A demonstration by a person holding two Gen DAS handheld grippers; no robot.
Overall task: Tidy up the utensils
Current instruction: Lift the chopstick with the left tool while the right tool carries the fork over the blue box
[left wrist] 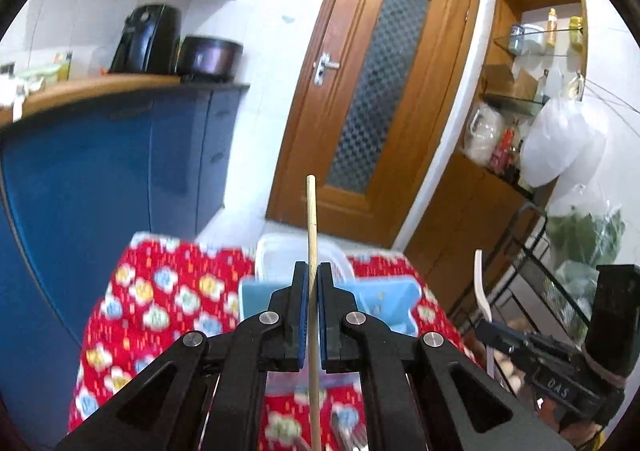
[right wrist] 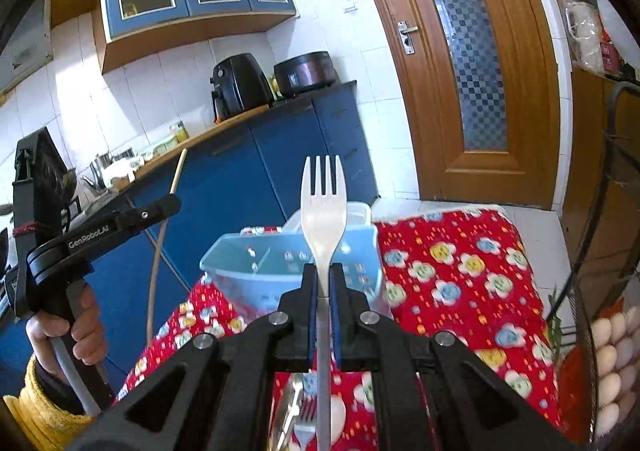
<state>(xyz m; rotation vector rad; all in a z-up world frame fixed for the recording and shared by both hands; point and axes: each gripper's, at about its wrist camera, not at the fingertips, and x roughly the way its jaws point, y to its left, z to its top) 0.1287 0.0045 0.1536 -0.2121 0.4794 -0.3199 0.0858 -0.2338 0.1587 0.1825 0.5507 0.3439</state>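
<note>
Only two bits of lettering can be made out from where I stand. Along the black arm of the left tool (right wrist: 120, 225), seen from the right wrist view, white letters spell "GenRobot.AI", running up the arm toward its closed tips. On the black body of the right tool (left wrist: 556, 371), seen from the left wrist view, pale stamped characters read roughly "DAS", though the letters are small and soft, so I would not swear to each one. The packets and bottles on the shelves (left wrist: 520, 99) by the door carry printing too blurred to read, and the appliances show no legible brand.
</note>
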